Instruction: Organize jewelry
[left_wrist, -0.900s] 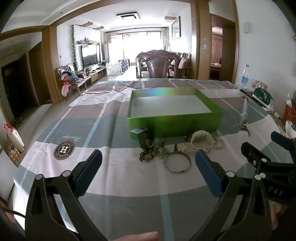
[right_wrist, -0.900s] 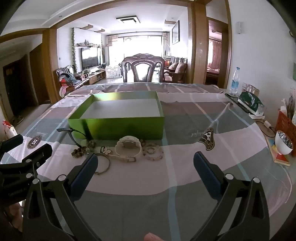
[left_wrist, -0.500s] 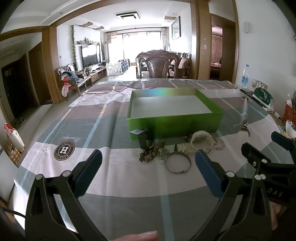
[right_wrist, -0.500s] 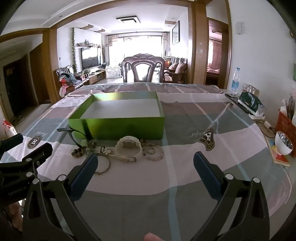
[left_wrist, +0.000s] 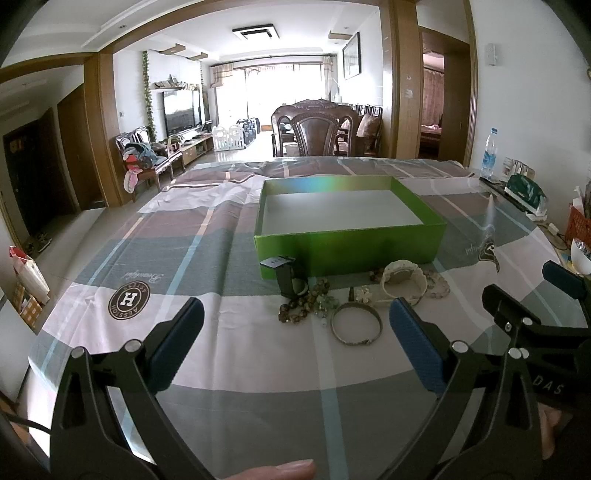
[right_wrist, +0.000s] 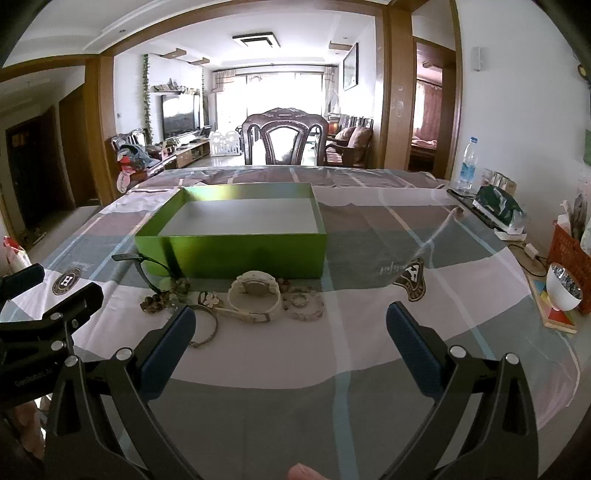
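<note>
Jewelry lies in a loose row on the checked tablecloth (left_wrist: 236, 339) just before the near wall of the green box (right_wrist: 236, 247): at the left a black watch (left_wrist: 286, 277) whose strap partly hides against the box, then a brown bead tangle (left_wrist: 301, 306) too small to sort out, a metal bangle (left_wrist: 355, 325), a white watch (right_wrist: 254, 295) and a clear bead bracelet (right_wrist: 303, 303). Left gripper (left_wrist: 295, 347) and right gripper (right_wrist: 286, 343) both hang wide apart and hold nothing, short of the pieces; the right one's left finger covers part of the bangle.
</note>
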